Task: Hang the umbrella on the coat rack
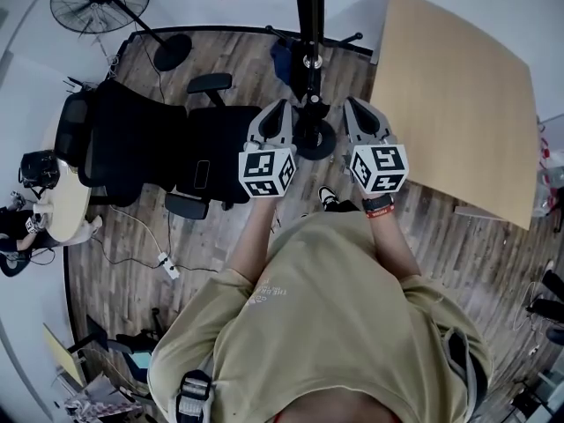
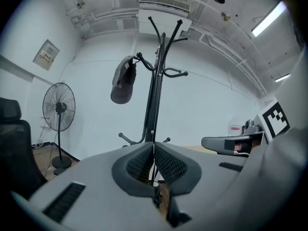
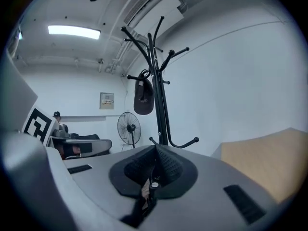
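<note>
Head view: we hold left gripper and right gripper closed, empty, facing the rack — probably lining up, umbrella nowhere visible.

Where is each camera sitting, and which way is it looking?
Head view: on the person's head, looking down at left gripper, right gripper, shirt, coat rack.
Left gripper view: on the left gripper, looking over its shut jaws up the coat rack.
Right gripper view: on the right gripper, same, jaws shut.
Both gripper views share the hanging cap.
</note>
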The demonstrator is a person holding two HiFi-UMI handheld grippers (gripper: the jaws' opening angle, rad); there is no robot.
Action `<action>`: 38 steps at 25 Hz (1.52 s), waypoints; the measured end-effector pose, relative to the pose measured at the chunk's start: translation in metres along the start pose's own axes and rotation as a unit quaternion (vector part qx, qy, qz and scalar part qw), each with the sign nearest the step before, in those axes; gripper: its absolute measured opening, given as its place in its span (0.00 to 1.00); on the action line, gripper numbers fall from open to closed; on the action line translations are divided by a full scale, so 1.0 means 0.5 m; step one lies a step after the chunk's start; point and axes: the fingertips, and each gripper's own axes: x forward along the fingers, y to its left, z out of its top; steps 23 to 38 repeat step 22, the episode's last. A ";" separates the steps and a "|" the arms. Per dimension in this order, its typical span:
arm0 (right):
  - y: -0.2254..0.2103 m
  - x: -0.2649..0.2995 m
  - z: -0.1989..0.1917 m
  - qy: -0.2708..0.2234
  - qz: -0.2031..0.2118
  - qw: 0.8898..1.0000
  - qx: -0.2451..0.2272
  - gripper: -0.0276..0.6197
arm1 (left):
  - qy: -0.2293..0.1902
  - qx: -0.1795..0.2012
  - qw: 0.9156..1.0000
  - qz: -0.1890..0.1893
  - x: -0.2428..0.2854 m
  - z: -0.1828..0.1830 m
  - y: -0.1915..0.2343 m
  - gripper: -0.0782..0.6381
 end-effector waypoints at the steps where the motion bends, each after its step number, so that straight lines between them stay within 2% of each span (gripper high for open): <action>1: -0.005 -0.006 0.002 -0.004 -0.007 1.000 -0.002 0.07 | -0.006 0.002 1.000 0.002 -0.003 0.003 -0.001 0.14; 7: -0.003 -0.009 -0.010 0.005 -0.013 1.000 0.001 0.07 | -0.011 -0.002 1.000 0.001 -0.014 0.000 0.002 0.14; 15: 0.015 0.018 -0.025 0.020 0.010 1.000 -0.002 0.07 | 0.004 0.001 1.000 -0.007 -0.003 -0.018 -0.010 0.14; 22: 0.006 0.073 -0.072 0.043 0.019 0.999 0.019 0.07 | 0.028 -0.012 0.999 -0.013 0.018 -0.058 0.002 0.14; 38: 0.006 0.073 -0.072 0.043 0.019 0.999 0.019 0.07 | 0.028 -0.012 0.999 -0.013 0.018 -0.058 0.002 0.14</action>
